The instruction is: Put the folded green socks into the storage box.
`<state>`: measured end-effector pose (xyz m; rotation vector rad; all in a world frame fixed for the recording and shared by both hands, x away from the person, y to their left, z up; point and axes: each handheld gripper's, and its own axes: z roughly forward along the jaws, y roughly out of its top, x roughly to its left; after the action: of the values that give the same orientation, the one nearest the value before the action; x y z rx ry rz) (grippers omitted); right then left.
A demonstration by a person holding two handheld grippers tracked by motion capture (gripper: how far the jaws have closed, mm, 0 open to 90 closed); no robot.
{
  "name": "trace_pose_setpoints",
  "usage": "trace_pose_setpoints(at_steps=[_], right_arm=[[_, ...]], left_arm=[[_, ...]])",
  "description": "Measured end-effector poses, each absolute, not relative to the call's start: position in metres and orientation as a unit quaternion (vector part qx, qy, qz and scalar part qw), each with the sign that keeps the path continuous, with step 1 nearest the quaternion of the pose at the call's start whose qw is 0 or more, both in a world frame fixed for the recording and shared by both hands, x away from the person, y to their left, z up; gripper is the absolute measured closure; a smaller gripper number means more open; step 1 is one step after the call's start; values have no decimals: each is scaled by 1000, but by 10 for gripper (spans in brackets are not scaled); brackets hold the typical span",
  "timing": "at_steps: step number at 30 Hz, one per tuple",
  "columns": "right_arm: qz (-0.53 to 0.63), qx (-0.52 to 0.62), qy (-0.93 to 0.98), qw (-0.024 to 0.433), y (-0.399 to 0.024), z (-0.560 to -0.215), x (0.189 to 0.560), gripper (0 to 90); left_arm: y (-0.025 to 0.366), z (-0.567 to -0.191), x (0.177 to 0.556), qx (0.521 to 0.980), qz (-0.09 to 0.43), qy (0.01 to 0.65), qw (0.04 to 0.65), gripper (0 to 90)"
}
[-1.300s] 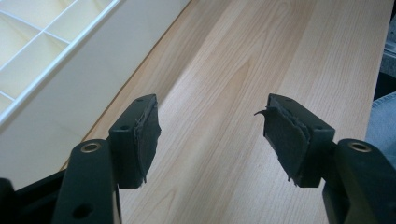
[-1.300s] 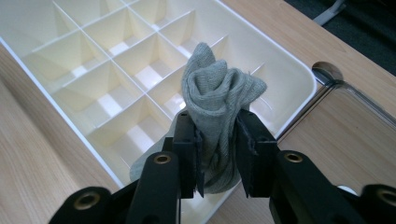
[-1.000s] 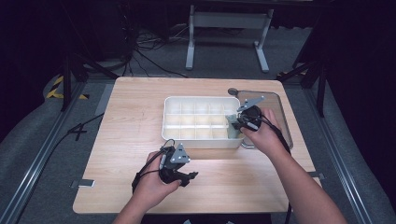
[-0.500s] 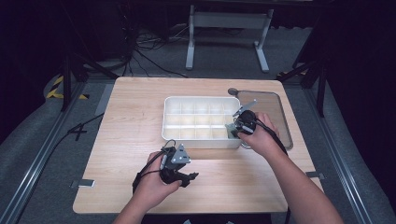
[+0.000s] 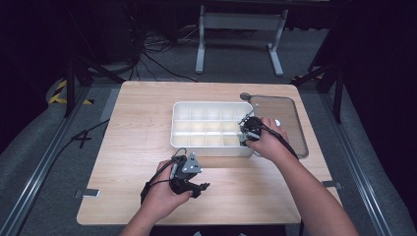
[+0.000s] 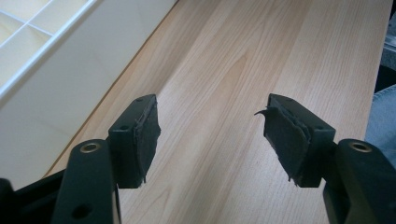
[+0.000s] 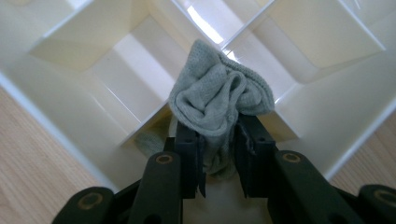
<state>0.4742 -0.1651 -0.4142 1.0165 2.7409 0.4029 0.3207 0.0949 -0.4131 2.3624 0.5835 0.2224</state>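
The right gripper (image 7: 218,154) clamps a grey cloth (image 7: 219,100) over the white tray (image 5: 183,142); the left gripper (image 6: 212,135) hangs spread, empty; no writing is readable.

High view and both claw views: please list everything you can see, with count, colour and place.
Table: one, light wood, centre of the high view.
Divided box: one, white, many compartments, middle of the table.
Cloth: one, pale grey-green, bunched, pinched in the right claw above the box compartments.
Clear lid: one, see-through, flat on the table to the right of the box.
Metal stand: one, grey, on the floor beyond the table.
Cables: several, black, floor beyond the table.
Left claw: one, black, jaws apart with nothing between, over bare wood near the box.
Right claw: one, black, shut on the cloth at the box's right end.
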Motion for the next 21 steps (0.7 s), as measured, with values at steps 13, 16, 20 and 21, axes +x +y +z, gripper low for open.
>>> trace_pose_setpoints(at_steps=[13,16,20,21], right_arm=[[103,360,925,59,-159,-420,488,720],[105,353,928,63,-159,-420,486,709],[124,341,930,65,-164,-417,483,676],[125,339,930,65,-163,-415,482,665]], left_arm=[[96,-413,321,909,85,223,342,361],[97,-412,321,907,85,226,346,361],[99,-412,321,905,85,229,348,361],[100,-412,320,905,85,232,346,360]])
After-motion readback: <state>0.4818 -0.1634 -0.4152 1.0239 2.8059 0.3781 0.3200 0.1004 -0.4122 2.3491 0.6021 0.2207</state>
